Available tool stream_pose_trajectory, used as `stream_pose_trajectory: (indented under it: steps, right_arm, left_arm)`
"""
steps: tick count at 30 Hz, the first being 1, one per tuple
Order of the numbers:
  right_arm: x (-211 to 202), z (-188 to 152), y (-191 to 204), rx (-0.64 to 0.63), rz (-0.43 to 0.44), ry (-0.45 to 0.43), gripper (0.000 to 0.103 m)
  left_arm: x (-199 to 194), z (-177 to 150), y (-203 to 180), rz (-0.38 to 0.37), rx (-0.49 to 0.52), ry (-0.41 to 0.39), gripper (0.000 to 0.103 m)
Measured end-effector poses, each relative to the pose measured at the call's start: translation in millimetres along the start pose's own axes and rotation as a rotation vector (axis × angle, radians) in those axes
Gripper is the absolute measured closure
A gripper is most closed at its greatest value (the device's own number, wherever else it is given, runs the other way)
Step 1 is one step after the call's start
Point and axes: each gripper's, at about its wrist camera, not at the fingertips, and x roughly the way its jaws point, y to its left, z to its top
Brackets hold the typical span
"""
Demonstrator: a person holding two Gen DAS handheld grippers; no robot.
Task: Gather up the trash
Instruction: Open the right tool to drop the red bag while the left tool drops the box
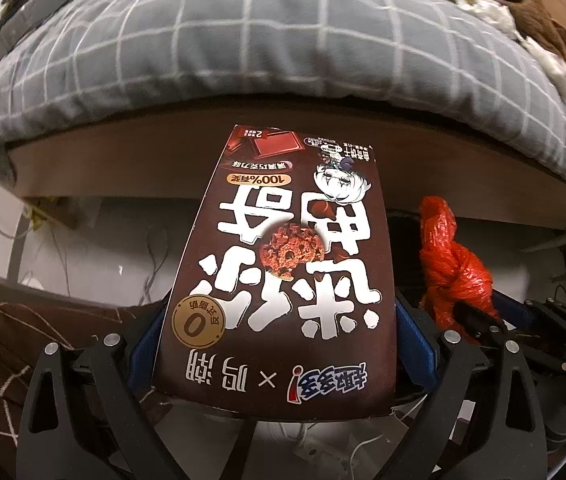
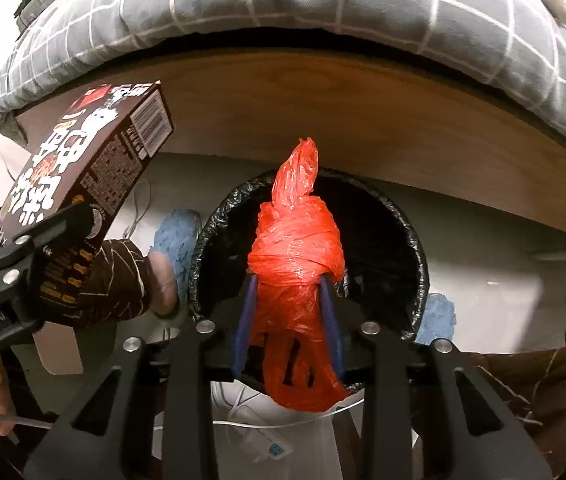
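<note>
Our right gripper (image 2: 289, 316) pinches knotted red bag (image 2: 295, 248) over black-lined bin (image 2: 411, 232); our left gripper (image 1: 279, 344) clamps cookie box (image 1: 283, 264).

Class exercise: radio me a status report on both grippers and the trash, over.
Left gripper shut on cookie box. Right gripper holds knotted red bag over black-lined bin. Bin mouth clear.

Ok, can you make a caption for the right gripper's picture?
Right gripper holding a knotted red bag above the black-lined bin, cookie box alongside.
</note>
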Motion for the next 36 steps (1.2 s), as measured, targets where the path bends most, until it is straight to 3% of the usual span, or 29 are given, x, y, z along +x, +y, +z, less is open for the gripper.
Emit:
stream_pose_trajectory:
  steps: [8, 17, 23, 36]
  right_arm:
    - [1, 0, -3, 0.010, -0.008, -0.012, 0.038]
    - [-20, 0, -32, 0.061, -0.073, -0.079, 0.012]
    - [-35, -6, -55, 0.103, -0.123, -0.102, 0.008]
    - [-54, -30, -112, 0.211, -0.189, -0.133, 0.008]
  left_arm:
    - [5, -4, 6, 0.003, -0.017, 0.015, 0.010]
    - [4, -3, 6, 0.004, 0.016, 0.016, 0.010]
    - [3, -1, 1, -0.020, 0.053, 0.025, 0.010]
    - [5, -1, -68, -0.080, 0.165, 0.049, 0.010]
